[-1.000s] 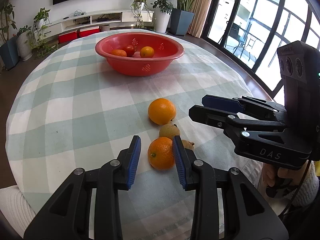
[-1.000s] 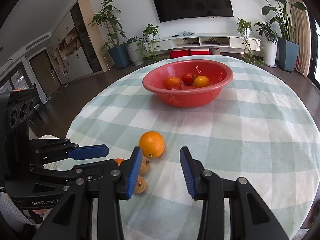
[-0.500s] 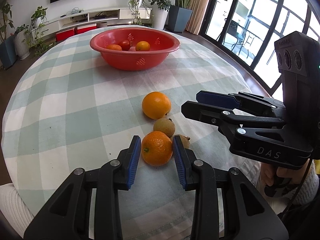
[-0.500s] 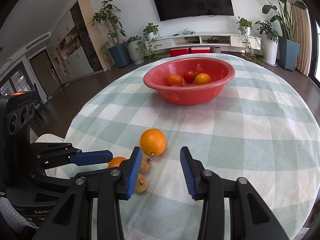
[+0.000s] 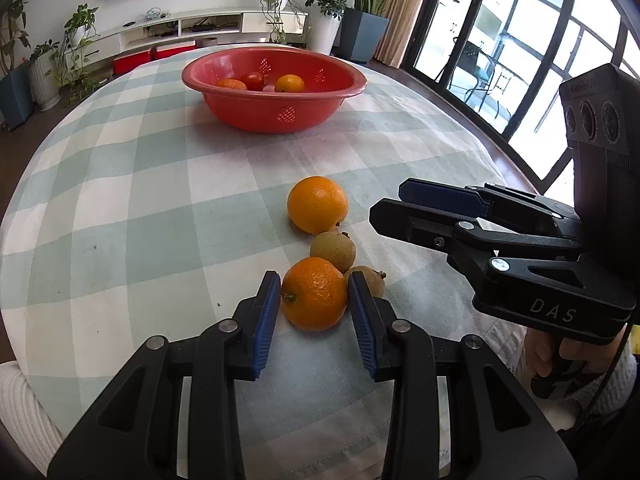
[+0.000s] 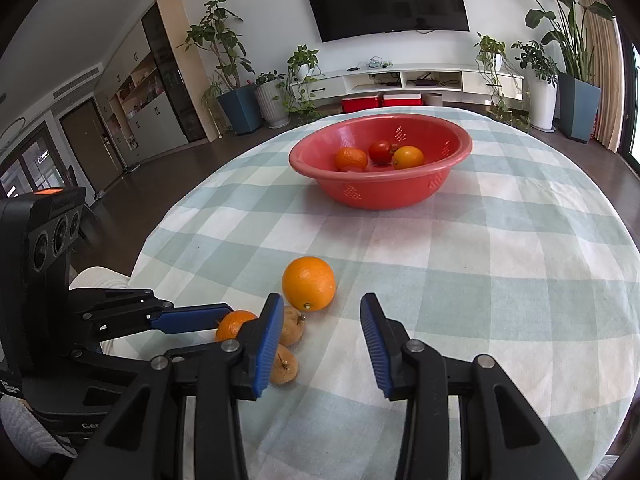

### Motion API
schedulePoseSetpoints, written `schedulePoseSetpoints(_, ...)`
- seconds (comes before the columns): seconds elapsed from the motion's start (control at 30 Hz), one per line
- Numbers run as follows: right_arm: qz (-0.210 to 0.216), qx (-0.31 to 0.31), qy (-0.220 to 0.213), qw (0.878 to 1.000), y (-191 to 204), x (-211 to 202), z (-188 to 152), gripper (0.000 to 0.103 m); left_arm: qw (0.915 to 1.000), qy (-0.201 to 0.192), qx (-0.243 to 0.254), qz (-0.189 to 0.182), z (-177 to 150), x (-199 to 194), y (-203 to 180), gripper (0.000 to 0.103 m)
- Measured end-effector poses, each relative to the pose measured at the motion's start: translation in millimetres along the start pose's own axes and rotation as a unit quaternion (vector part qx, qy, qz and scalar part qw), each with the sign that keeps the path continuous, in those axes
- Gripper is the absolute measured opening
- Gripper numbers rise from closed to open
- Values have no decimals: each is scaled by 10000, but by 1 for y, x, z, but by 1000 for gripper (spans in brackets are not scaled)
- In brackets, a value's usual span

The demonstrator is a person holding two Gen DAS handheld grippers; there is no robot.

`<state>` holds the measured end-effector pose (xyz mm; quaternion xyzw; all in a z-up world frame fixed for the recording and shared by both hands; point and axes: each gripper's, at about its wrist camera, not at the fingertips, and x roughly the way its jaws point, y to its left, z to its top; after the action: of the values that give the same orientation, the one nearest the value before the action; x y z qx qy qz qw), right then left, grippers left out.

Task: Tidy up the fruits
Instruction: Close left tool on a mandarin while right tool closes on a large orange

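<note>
Left wrist view: a mandarin point(image 5: 315, 294) is bracketed by the left gripper point(image 5: 314, 308), whose jaws are opening, narrow gaps showing beside the pads. Far off, the red basin point(image 5: 276, 114) is seen.

Right wrist view: the right gripper point(image 6: 320, 340) is held moderately apart over bare tablecloth point(image 6: 500, 280), nothing gripped; an orange point(image 6: 308, 283) lies just beyond.

- "DAS" stands in pale raised letters on the black body of the right gripper point(image 5: 440, 210), low on its side near the handle, as seen from the left wrist camera.
- "Gen" is the legible start of a white word on the lower body of the left gripper point(image 6: 192, 317), seen from the right wrist camera (the rest is cut off by the right gripper's arm in front).
- Faint lettering sits on top of the right gripper's camera housing point(image 5: 600, 120), too dim to read.
</note>
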<state>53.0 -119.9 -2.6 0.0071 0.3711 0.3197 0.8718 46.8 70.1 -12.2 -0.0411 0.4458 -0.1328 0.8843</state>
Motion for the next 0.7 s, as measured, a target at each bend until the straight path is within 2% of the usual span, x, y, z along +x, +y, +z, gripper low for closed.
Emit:
schedulePoseSetpoints(0.27,4,6,3,10000,0,0,0,43,9997,124,-172,104,-2,9,11,34)
schedulePoseSetpoints(0.7,14,34,21,10000,0,1,0,44,9998,45,-117,129,-1,9,10,34)
